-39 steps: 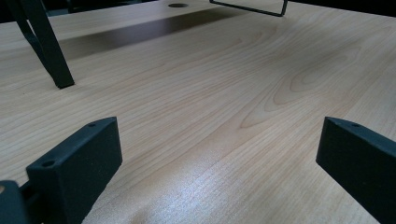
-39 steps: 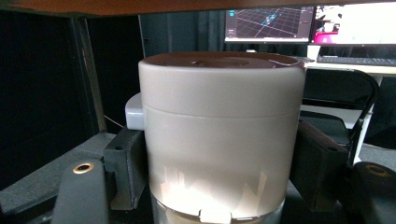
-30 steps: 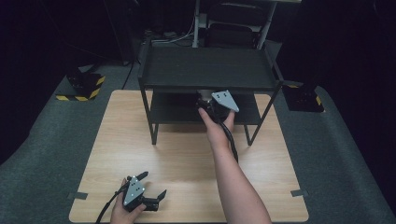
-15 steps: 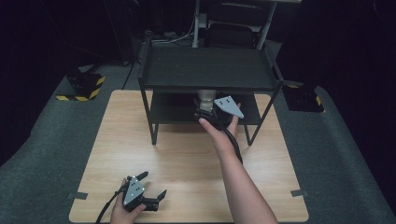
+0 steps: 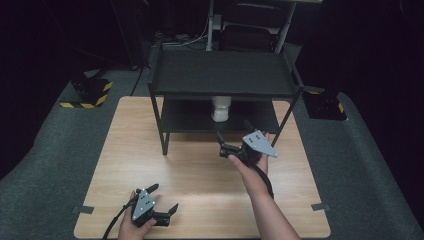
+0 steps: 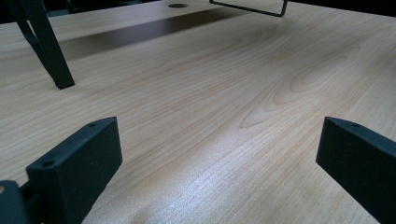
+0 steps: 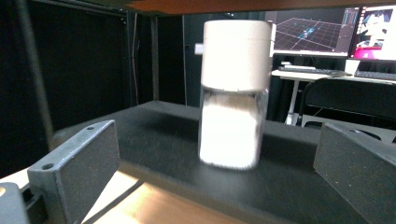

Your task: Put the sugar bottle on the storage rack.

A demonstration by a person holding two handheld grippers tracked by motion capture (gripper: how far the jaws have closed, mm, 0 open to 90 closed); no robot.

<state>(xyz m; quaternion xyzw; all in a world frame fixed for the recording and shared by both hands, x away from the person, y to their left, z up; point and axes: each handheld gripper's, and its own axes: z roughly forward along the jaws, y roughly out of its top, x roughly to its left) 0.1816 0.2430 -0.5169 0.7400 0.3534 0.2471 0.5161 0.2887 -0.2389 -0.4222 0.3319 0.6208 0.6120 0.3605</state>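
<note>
A jar (image 5: 220, 107) with a white lid and white contents stands upright on the lower tier of a black two-tier shelf (image 5: 220, 72). In the right gripper view the jar (image 7: 235, 98) is straight ahead, a little beyond the jaws. My right gripper (image 5: 233, 134) hovers in front of the shelf, and its jaws have just been opening. They stand wide apart with nothing between them (image 7: 217, 140). My left gripper (image 5: 165, 196) rests low at the table's near left, open, with bare wood between its jaws (image 6: 219, 135).
The shelf stands at the far half of a light wooden table (image 5: 200, 170). One shelf leg (image 6: 46, 51) is ahead of the left gripper. Yellow-black striped blocks (image 5: 87, 92) lie on the grey floor. Monitors (image 7: 317, 28) glow behind the shelf.
My right gripper has drawn back from the lower shelf toward the person and down, its jaws now wide, leaving the jar standing there. The left gripper has not moved.
</note>
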